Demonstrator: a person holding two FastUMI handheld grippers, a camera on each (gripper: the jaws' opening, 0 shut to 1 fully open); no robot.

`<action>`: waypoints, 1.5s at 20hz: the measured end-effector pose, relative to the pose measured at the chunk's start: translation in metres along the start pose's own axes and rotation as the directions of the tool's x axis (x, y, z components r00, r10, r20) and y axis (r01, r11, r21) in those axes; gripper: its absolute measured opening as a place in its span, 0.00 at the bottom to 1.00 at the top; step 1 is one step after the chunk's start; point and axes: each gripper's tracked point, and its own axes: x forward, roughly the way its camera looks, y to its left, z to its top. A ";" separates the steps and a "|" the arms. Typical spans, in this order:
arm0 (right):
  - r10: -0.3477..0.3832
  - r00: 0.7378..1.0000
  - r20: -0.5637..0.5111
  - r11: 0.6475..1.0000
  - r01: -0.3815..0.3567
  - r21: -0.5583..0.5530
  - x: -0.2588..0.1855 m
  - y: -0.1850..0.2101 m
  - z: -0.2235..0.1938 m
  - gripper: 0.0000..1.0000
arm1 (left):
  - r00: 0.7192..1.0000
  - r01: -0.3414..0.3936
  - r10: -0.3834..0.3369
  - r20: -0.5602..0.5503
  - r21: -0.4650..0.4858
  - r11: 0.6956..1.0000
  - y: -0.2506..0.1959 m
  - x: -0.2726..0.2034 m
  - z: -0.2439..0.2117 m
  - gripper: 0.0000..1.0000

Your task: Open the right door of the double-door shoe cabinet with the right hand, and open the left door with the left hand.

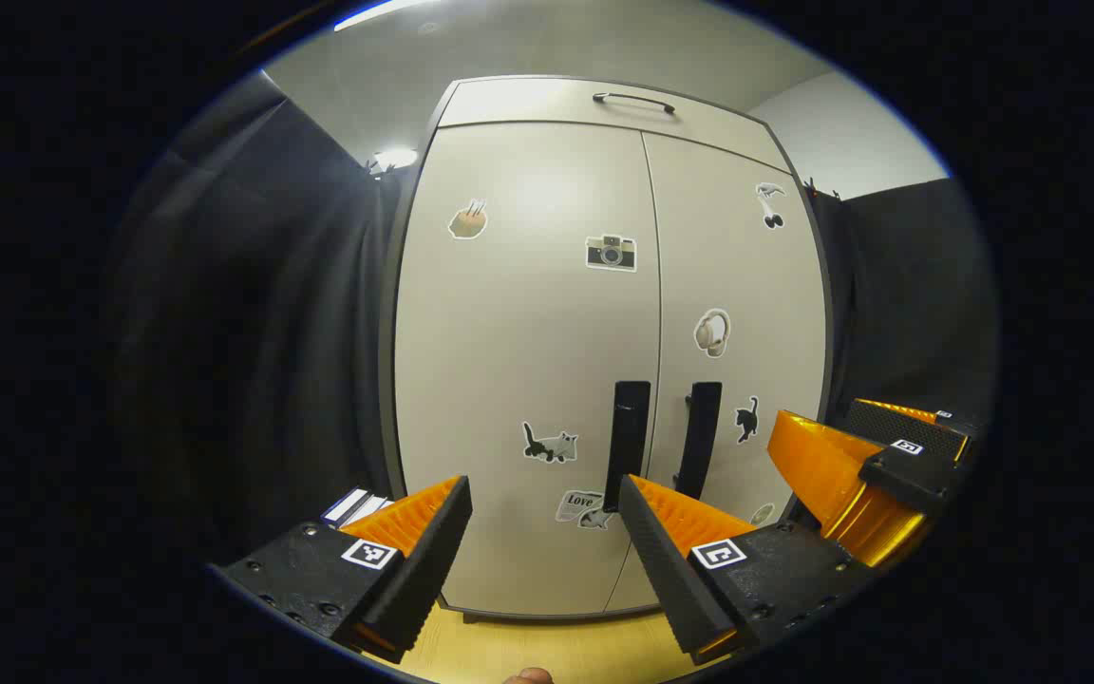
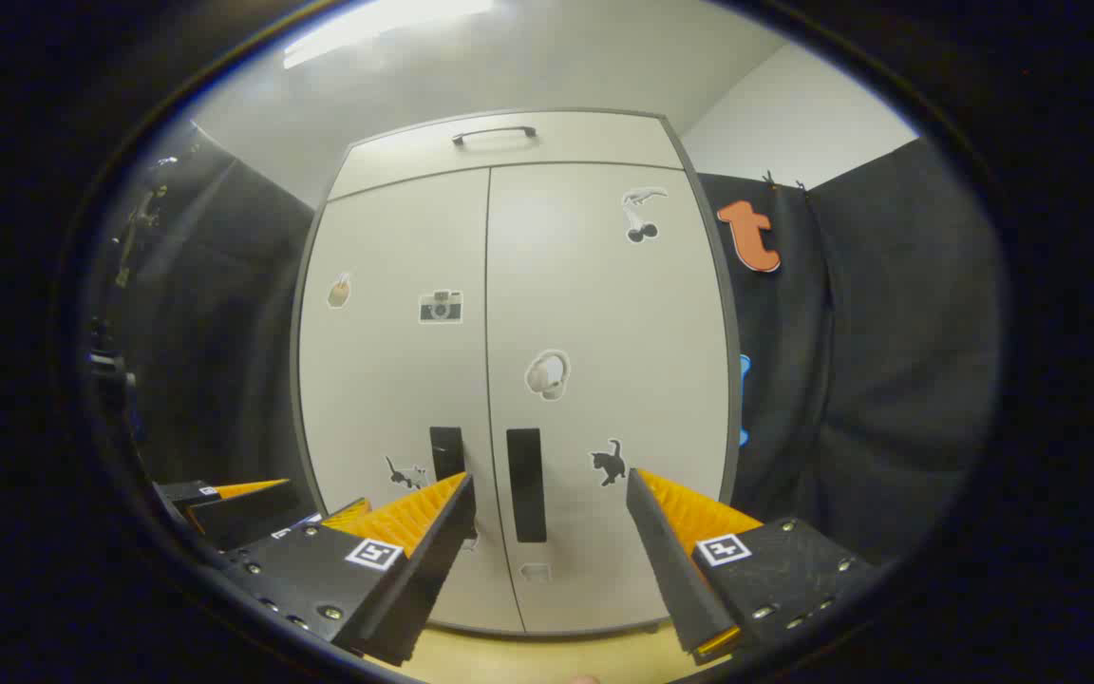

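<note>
Left gripper [image 1: 544,494] and right gripper [image 2: 550,489] both spread wide, empty, short of the shoe cabinet [image 2: 509,380], doors seemingly closed, handles [image 2: 525,484] ahead.

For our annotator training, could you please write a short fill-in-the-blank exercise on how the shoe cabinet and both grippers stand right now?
1. Both doors of the shoe cabinet are ____.
2. The fingers of the right gripper stand ____, clear of the right door handle.
3. The camera sticker is on the ____ door.
4. The left gripper grips ____, with the left door handle ahead.

Missing words: closed; open; left; nothing
</note>
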 end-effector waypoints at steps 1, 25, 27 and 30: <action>0.004 1.000 -0.002 1.000 -0.004 0.004 0.001 0.001 0.000 0.95 | 1.000 -0.001 0.001 0.000 0.000 1.000 0.001 0.000 0.000 0.97; 0.007 0.994 -0.112 1.000 -0.009 -0.023 0.054 0.008 -0.039 0.86 | 0.997 -0.076 0.075 -0.026 -0.020 0.997 0.042 0.022 -0.007 0.96; 0.004 0.992 -0.128 0.999 -0.009 -0.036 0.067 0.010 -0.044 0.86 | 0.996 -0.083 0.082 -0.029 -0.017 0.996 0.046 0.026 -0.009 0.96; 0.011 0.990 -0.142 0.999 -0.016 -0.034 0.089 0.017 -0.053 0.74 | 0.996 -0.089 0.088 -0.033 -0.018 0.996 0.052 0.032 -0.011 0.97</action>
